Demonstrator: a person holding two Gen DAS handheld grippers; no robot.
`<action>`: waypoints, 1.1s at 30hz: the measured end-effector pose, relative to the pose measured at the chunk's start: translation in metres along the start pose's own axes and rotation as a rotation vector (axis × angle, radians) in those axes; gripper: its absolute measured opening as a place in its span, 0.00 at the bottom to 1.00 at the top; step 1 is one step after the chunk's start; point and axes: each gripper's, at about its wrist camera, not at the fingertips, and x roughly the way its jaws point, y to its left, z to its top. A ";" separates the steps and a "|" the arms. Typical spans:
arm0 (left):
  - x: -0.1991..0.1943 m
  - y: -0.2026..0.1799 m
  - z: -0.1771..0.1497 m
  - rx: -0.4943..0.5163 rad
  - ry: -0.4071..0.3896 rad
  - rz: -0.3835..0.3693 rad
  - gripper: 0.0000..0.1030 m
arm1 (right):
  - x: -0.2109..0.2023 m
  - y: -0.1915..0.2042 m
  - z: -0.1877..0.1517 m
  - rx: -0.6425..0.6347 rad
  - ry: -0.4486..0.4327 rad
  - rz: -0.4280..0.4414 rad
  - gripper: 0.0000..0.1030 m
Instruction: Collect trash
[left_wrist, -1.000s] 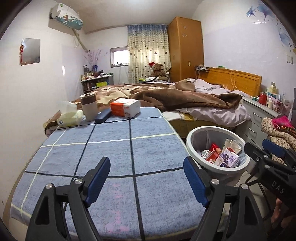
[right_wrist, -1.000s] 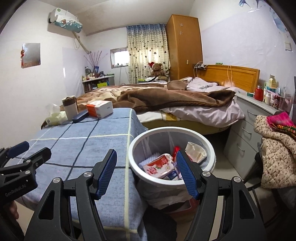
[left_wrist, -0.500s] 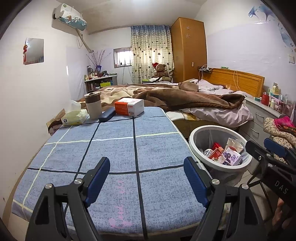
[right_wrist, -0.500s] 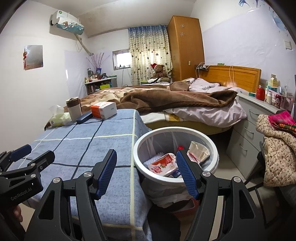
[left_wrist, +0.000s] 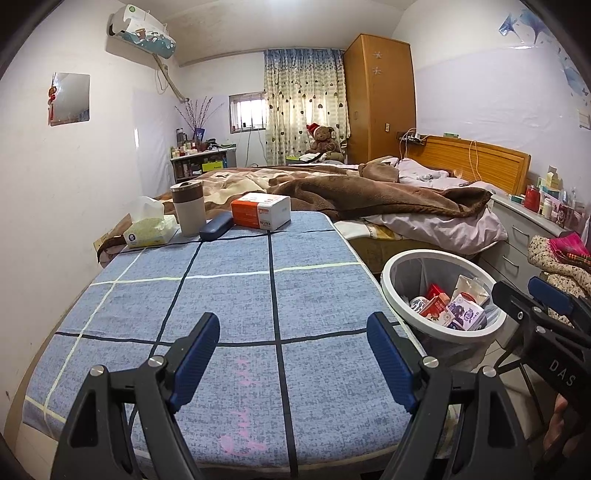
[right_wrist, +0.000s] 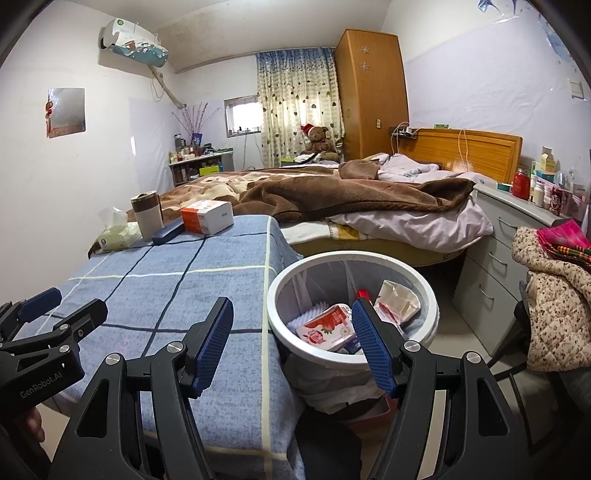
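A white round trash bin (left_wrist: 391, 284) (right_wrist: 273, 295) stands on the floor right of the table, holding cartons and wrappers, among them a red-and-white carton (right_wrist: 325, 328) and a purple carton (left_wrist: 466, 316). My left gripper (left_wrist: 293, 349) is open and empty above the near part of the blue checked tablecloth (left_wrist: 229, 295). My right gripper (right_wrist: 291, 339) is open and empty, held near the bin's front rim by the table edge (right_wrist: 267, 295). Each gripper shows at the side of the other's view.
At the table's far end stand a tissue pack (left_wrist: 149, 229), a brown-and-cream tumbler (left_wrist: 189, 208), a dark blue case (left_wrist: 216, 227) and an orange-and-white box (left_wrist: 260, 211). A bed with a brown blanket (left_wrist: 369, 192) lies behind. A grey dresser (right_wrist: 495, 251) and a clothes-draped chair (right_wrist: 554, 295) stand right.
Both grippers have drawn back and risen slightly, so table and bin look a little farther off. Both stay open and empty.
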 end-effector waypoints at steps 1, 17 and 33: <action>0.000 0.000 0.000 -0.002 0.000 0.000 0.81 | 0.000 0.000 0.000 0.000 0.001 0.002 0.66; -0.001 0.002 0.000 -0.004 -0.003 0.002 0.81 | 0.000 0.001 0.001 -0.001 0.003 0.002 0.66; -0.001 0.002 0.000 -0.004 -0.002 0.002 0.81 | 0.000 0.004 0.003 -0.002 0.000 0.001 0.66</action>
